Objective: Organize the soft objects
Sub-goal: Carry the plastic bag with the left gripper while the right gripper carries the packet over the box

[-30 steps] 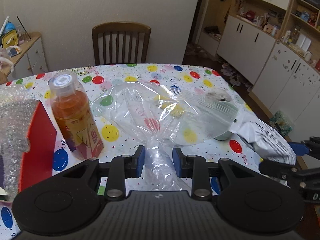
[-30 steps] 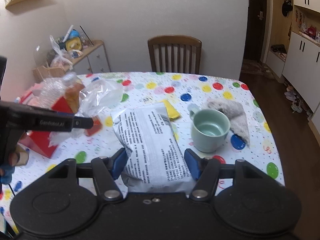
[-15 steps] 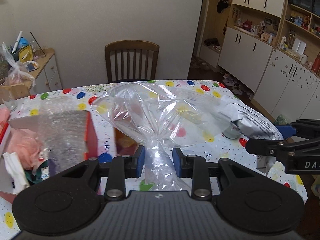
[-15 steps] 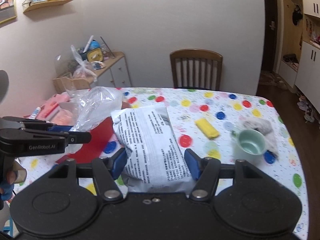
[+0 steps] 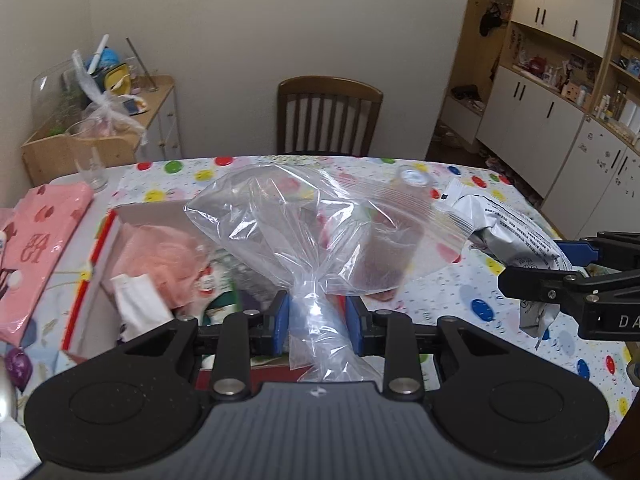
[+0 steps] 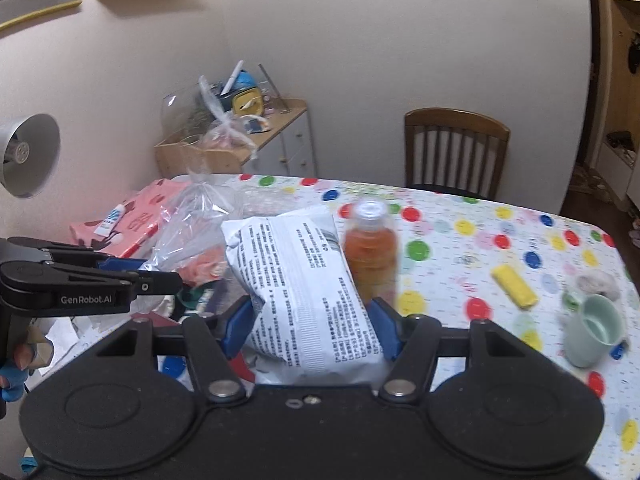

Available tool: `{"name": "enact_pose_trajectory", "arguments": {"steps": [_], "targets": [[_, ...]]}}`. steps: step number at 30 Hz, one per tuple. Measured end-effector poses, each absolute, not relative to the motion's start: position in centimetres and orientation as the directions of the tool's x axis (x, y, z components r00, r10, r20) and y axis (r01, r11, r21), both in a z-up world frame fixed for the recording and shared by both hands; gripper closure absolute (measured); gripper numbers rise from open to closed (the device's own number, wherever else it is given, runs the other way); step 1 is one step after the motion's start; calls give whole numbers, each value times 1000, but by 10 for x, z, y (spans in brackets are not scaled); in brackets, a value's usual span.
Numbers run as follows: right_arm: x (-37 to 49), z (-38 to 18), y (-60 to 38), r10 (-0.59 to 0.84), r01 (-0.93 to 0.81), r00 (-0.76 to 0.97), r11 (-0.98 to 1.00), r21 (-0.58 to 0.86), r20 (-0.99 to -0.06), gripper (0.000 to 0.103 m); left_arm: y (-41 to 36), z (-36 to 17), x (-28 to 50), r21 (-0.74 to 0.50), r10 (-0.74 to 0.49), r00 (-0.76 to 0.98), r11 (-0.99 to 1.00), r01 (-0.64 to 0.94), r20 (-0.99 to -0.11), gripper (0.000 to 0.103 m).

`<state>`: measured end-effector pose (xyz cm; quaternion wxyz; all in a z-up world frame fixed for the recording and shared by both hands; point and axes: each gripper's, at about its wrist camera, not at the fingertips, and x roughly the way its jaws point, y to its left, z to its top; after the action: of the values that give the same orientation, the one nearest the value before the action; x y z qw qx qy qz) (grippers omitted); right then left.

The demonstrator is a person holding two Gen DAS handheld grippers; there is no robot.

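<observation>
Over polka-dot tablecloth [image 6: 480, 216], left gripper [image 5: 316, 320] pinches crinkly clear bag [image 5: 320, 232]; right gripper [image 6: 312, 322] clamps a puffy printed packet [image 6: 296, 272].

— What do those tools look like?
— Left gripper [image 5: 316, 316]: black plastic, blue pads, silver screws, round discs, ribbed housing.
— And the other?
— Right gripper [image 6: 312, 326] matches; white "GenRobot.AI" lettering.

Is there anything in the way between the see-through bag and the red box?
Nothing visible blocks it. The clear bag, pinched in the left gripper, hangs right above the open red box, which already holds pink stuff.
</observation>
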<state>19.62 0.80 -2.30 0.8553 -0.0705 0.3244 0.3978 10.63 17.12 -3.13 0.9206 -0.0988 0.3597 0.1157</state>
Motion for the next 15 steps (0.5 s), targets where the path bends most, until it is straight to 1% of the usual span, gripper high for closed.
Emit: {"name": "enact_pose_trajectory", "arguments": {"steps": [9,15], "targets": [[186,-36,82,625,-745,464,659,106,-628,41,231,-40,85,-79,180,686,941,-328,-705,73],[201,-54,122,595,-722,438,679,131,-674,41,267,-54,90,-47,202,654,939,-342,-729,73]]}}
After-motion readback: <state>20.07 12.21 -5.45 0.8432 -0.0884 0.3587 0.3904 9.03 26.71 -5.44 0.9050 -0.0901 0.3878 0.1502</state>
